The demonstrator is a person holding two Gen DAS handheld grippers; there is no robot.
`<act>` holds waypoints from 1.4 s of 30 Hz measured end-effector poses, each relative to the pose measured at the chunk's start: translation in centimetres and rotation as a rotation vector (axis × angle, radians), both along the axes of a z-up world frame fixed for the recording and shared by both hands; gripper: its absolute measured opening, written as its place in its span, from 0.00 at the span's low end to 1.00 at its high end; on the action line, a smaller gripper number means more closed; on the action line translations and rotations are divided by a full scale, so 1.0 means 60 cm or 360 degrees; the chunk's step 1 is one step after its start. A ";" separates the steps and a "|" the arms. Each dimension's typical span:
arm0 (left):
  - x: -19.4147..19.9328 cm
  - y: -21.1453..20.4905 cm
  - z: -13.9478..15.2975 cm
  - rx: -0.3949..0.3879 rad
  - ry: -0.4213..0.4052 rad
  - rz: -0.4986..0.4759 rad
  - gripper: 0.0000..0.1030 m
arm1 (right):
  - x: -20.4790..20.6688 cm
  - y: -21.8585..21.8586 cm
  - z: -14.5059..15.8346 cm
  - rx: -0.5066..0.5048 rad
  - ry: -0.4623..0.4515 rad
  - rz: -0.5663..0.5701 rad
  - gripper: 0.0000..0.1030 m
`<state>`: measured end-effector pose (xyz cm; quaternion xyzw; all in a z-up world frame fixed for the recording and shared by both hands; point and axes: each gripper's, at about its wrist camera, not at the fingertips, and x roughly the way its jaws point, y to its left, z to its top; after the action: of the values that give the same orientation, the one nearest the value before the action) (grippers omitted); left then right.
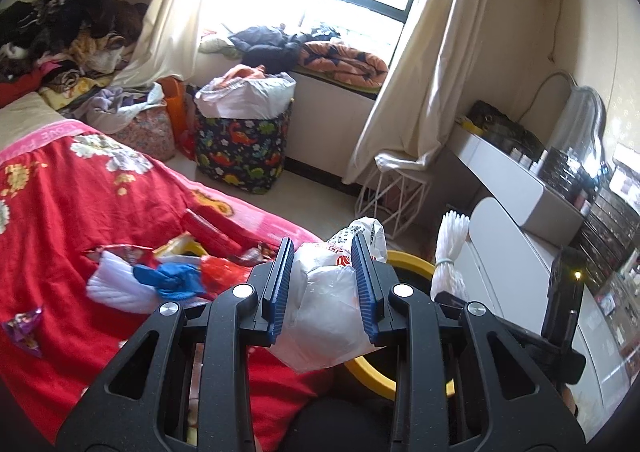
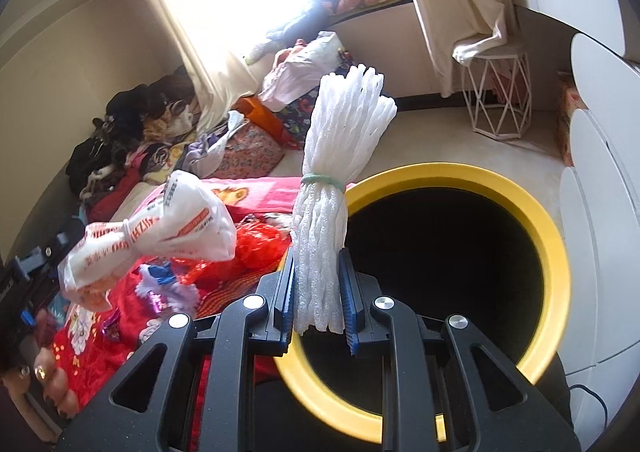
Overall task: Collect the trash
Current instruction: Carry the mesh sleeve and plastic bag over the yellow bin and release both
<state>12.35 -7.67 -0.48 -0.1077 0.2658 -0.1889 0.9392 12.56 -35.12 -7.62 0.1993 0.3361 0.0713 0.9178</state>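
Observation:
My left gripper (image 1: 323, 248) is shut on a crumpled white plastic bag (image 1: 324, 308) with red print, held at the edge of the red bed; the bag also shows in the right wrist view (image 2: 160, 228). My right gripper (image 2: 318, 256) is shut on a white foam net bundle (image 2: 336, 180) tied with a green band, held upright over the near left rim of the yellow-rimmed black bin (image 2: 536, 220). The bundle (image 1: 450, 252) and the bin rim (image 1: 412, 258) show in the left wrist view. More wrappers (image 1: 160, 276) lie on the red bedspread (image 1: 80, 212).
A dinosaur-print hamper (image 1: 244, 148) and bags of clothes stand on the floor by the window. A white wire stool (image 2: 500, 92) stands under the curtain. A white dresser (image 1: 520, 196) runs along the right. Clothes are piled at the bed's far end (image 1: 60, 24).

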 end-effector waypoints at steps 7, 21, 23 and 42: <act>0.002 -0.040 -0.019 0.0035 0.0033 -0.0083 0.23 | 0.002 -0.033 -0.015 0.0021 0.0068 -0.0046 0.19; 0.023 -0.125 -0.071 0.0124 0.0140 -0.0262 0.25 | -0.003 -0.079 -0.051 0.0024 0.0232 -0.0108 0.21; 0.030 -0.130 -0.079 0.0133 0.0157 -0.0283 0.32 | -0.003 -0.085 -0.057 0.0043 0.0259 -0.0111 0.23; 0.029 -0.066 -0.084 0.0082 0.0172 -0.0052 0.89 | -0.011 -0.063 -0.034 -0.0017 0.0160 -0.0141 0.57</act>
<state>14.10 -11.65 -5.52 -0.0892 0.3227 -0.1911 0.9227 11.93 -38.91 -9.65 0.2124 0.3729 0.0185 0.9030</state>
